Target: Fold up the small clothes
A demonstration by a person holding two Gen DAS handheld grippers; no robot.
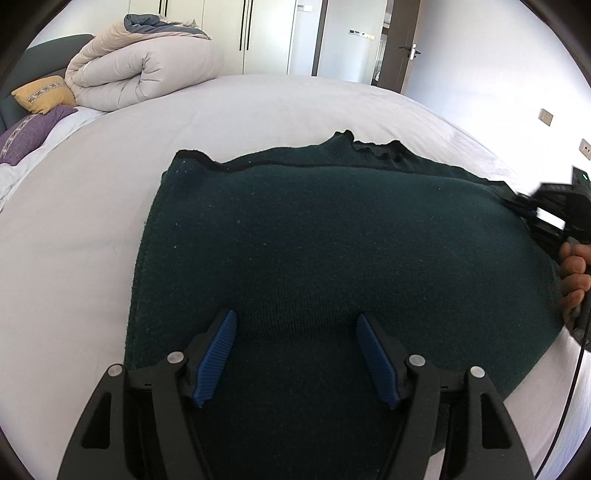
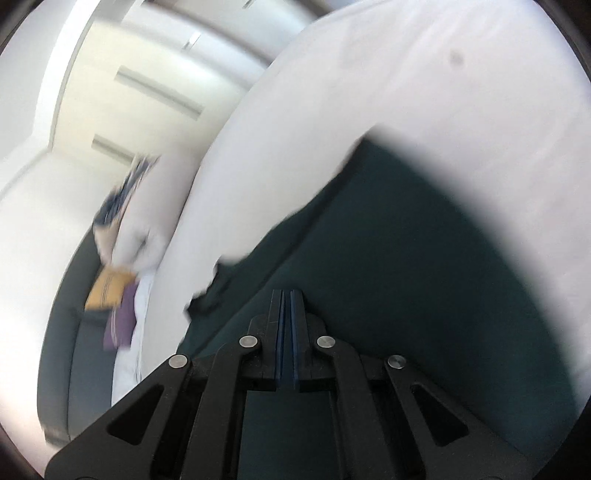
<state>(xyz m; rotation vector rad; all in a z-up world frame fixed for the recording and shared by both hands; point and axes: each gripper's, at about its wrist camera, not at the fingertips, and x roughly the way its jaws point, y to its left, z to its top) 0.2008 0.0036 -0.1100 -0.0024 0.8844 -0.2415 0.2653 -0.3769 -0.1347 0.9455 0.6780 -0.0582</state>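
A dark green knitted sweater (image 1: 332, 236) lies folded flat on the white bed (image 1: 258, 107), collar at the far edge. My left gripper (image 1: 295, 317) is open just above the sweater's near part, blue pads apart, holding nothing. My right gripper shows at the right edge of the left wrist view (image 1: 546, 210), at the sweater's right edge, held by a hand. In the blurred, tilted right wrist view, my right gripper (image 2: 287, 295) has its blue pads pressed together over the sweater (image 2: 424, 258). No cloth shows between the pads.
A rolled beige duvet (image 1: 144, 66) lies at the far left of the bed. A yellow pillow (image 1: 42, 94) and a purple pillow (image 1: 27, 133) lie beside it. White wardrobes (image 1: 266, 33) and a door (image 1: 402, 48) stand behind the bed.
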